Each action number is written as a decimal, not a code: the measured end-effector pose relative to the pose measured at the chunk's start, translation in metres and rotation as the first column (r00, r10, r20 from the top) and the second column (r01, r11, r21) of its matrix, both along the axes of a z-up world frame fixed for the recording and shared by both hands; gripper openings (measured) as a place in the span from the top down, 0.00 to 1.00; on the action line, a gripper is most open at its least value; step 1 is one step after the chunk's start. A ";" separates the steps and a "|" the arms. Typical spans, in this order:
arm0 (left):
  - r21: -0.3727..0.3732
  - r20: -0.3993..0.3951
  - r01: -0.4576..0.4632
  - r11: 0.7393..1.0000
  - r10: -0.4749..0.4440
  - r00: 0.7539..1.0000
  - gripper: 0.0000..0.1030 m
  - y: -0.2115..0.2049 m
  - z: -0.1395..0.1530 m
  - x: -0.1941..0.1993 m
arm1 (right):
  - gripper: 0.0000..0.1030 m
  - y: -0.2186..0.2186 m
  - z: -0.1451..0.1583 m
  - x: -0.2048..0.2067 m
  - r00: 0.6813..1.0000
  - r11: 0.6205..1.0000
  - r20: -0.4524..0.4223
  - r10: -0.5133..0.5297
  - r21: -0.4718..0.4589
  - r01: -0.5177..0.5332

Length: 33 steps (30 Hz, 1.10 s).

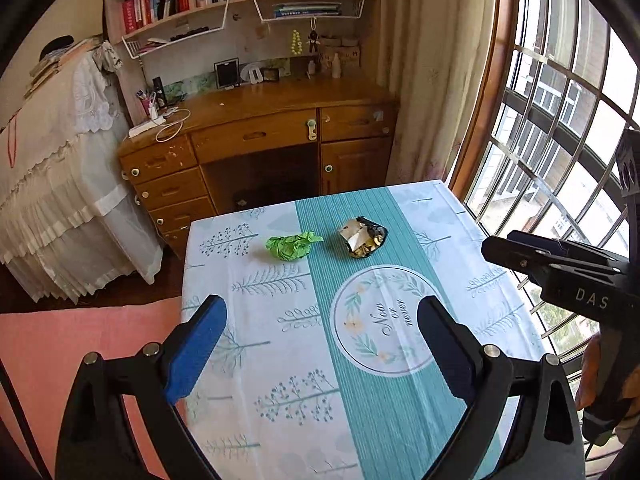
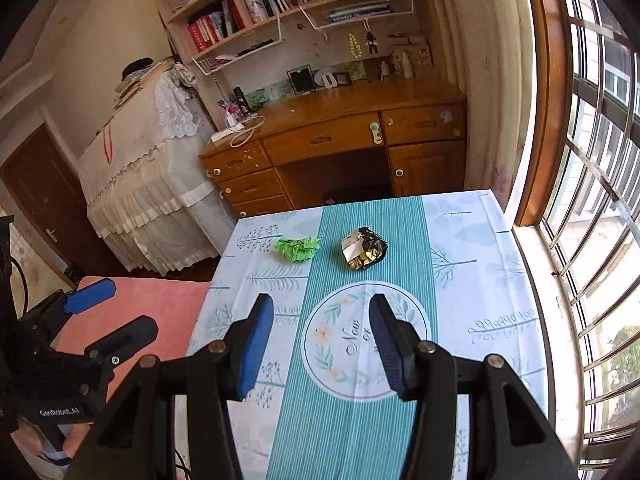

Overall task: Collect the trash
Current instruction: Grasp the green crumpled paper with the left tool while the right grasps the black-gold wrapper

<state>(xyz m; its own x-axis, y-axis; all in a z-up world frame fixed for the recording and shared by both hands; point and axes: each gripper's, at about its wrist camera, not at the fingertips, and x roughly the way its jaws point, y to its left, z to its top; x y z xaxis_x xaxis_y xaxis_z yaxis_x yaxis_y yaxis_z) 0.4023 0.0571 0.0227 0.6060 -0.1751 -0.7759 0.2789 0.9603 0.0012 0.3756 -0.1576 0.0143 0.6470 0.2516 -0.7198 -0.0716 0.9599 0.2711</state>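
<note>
My left claw (image 1: 320, 344) and right claw (image 2: 320, 344) hang wide and empty over the surface's (image 1: 460, 216) near edge; crumpled green paper (image 1: 291, 245) and a black-gold wrapper (image 1: 363, 237) lie toward the far edge.

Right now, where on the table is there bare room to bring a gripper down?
The near half of the tablecloth, around the round floral emblem, is bare. So are the strips either side of the green crumpled paper and the black-and-gold wrapper. Those two crowd only the far middle.

Crumpled green paper (image 1: 291, 245) beside crumpled black-gold wrapper (image 1: 363, 237), apart.
</note>
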 end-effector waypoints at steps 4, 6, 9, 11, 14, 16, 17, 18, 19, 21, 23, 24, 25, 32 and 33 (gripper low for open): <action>0.016 -0.080 0.000 1.000 0.001 0.997 0.08 0.020 -0.050 0.086 | 0.51 0.013 -0.042 0.069 0.997 0.999 -0.068 -0.037 -0.019 0.036; 0.008 -0.125 -0.005 1.000 0.006 0.992 0.08 0.027 -0.077 0.122 | 0.51 0.016 -0.065 0.098 0.992 0.998 -0.115 -0.056 -0.029 0.053; -0.001 -0.187 -0.007 1.000 0.007 0.982 0.08 0.032 -0.114 0.163 | 0.51 0.015 -0.100 0.135 0.981 0.996 -0.172 -0.088 -0.038 0.082; -0.005 -0.224 -0.003 1.000 0.001 0.975 0.08 0.030 -0.134 0.185 | 0.51 0.010 -0.120 0.155 0.970 0.993 -0.212 -0.116 -0.028 0.112; -0.012 -0.275 0.010 1.000 -0.013 0.961 0.08 0.024 -0.164 0.210 | 0.51 0.000 -0.145 0.180 0.954 0.987 -0.257 -0.156 -0.013 0.158; -0.015 -0.298 0.025 1.000 -0.028 0.954 0.08 0.018 -0.180 0.225 | 0.51 -0.005 -0.157 0.193 0.946 0.983 -0.273 -0.177 -0.004 0.183; -0.012 -0.307 0.026 1.000 -0.029 0.951 0.08 0.015 -0.186 0.230 | 0.51 -0.007 -0.163 0.198 0.942 0.981 -0.280 -0.186 -0.002 0.193; -0.015 -0.320 0.029 0.999 -0.033 0.947 0.08 0.011 -0.192 0.236 | 0.51 -0.009 -0.168 0.203 0.938 0.979 -0.288 -0.195 -0.001 0.203; -0.023 -0.334 0.031 0.999 -0.037 0.942 0.08 0.008 -0.198 0.242 | 0.51 -0.010 -0.173 0.207 0.933 0.977 -0.296 -0.202 0.001 0.212; -0.032 -0.358 0.026 0.999 -0.036 0.933 0.08 0.005 -0.211 0.256 | 0.50 -0.012 -0.181 0.212 0.928 0.974 -0.302 -0.217 0.000 0.227; -0.038 -0.377 0.025 0.999 -0.038 0.926 0.08 0.000 -0.220 0.266 | 0.42 -0.011 -0.185 0.215 0.929 0.972 -0.296 -0.223 0.002 0.234; -0.040 -0.381 0.024 0.999 -0.038 0.924 0.08 -0.003 -0.224 0.270 | 0.40 -0.011 -0.188 0.216 0.927 0.972 -0.299 -0.226 0.000 0.236; -0.040 -0.386 0.025 0.999 -0.038 0.922 0.08 -0.006 -0.228 0.274 | 0.38 -0.010 -0.189 0.216 0.927 0.971 -0.298 -0.228 -0.002 0.238; -0.057 -0.447 -0.007 0.998 -0.019 0.894 0.28 -0.018 -0.253 0.291 | 0.39 -0.004 -0.210 0.216 0.909 0.974 -0.358 -0.212 -0.007 0.225; -0.063 -0.448 -0.018 0.998 -0.012 0.894 0.29 -0.016 -0.254 0.291 | 0.42 -0.003 -0.210 0.215 0.914 0.976 -0.346 -0.211 -0.017 0.219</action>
